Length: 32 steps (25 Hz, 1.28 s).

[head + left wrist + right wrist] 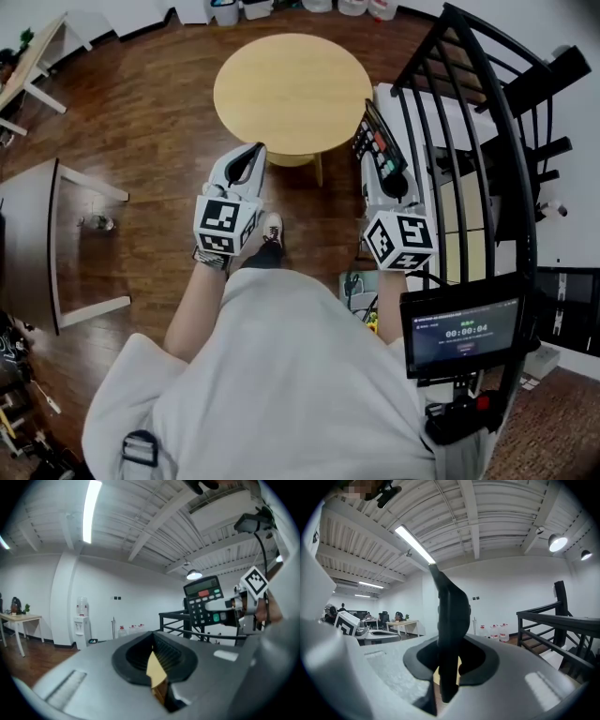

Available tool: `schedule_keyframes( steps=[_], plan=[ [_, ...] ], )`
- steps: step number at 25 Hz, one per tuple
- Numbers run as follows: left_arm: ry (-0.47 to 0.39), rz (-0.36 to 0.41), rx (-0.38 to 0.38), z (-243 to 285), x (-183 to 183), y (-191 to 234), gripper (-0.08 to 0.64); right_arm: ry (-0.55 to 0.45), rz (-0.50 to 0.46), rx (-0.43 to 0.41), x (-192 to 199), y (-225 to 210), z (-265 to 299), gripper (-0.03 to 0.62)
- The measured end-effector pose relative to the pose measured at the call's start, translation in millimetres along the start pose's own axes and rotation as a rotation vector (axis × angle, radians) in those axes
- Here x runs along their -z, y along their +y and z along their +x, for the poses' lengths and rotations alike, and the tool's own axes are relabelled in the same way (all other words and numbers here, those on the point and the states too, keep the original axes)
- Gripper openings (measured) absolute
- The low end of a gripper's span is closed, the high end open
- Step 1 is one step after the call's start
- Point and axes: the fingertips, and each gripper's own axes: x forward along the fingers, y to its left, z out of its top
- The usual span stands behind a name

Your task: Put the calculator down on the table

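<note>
Head view: the right gripper (392, 180) has the calculator (378, 146) clamped, off at 4 o'clock from the round wooden table (292, 94), not on it. Left gripper view: the left gripper (155, 663) is pinched closed with nothing in it, calculator at 2 o'clock. Right gripper view: jaws squeezing the calculator edge-on, dead centre.

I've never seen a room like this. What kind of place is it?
Probably an open office. You can see a tall white water cooler, big water bottles with red caps, and a light wooden desk with black office chairs far off.
</note>
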Motion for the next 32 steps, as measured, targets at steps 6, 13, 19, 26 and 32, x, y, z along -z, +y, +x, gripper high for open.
schedule_keyframes(
  steps=[6, 13, 19, 26, 32],
  plan=[
    [-0.015, -0.004, 0.033, 39.6, -13.0, 31.4, 0.006, 0.008, 0.0, 0.018, -10.1, -4.5, 39.8, 0.074],
    [-0.005, -0.023, 0.076, 80.5, -13.7, 60.5, 0.006, 0.028, -0.004, 0.052, -15.3, -12.4, 81.8, 0.074],
    [-0.01, -0.025, 0.098, 105.7, -17.0, 88.6, 0.006, 0.04, -0.004, 0.07, -16.0, -14.5, 119.2, 0.074],
    [-0.019, 0.02, 0.074, 126.0, -28.9, 129.0, 0.006, 0.023, 0.016, 0.064, -24.2, -8.5, 162.8, 0.074],
    [-0.021, 0.002, 0.068, 136.5, -23.5, 143.2, 0.006, 0.051, 0.036, 0.047, -13.7, -9.9, 175.7, 0.074]
  ],
)
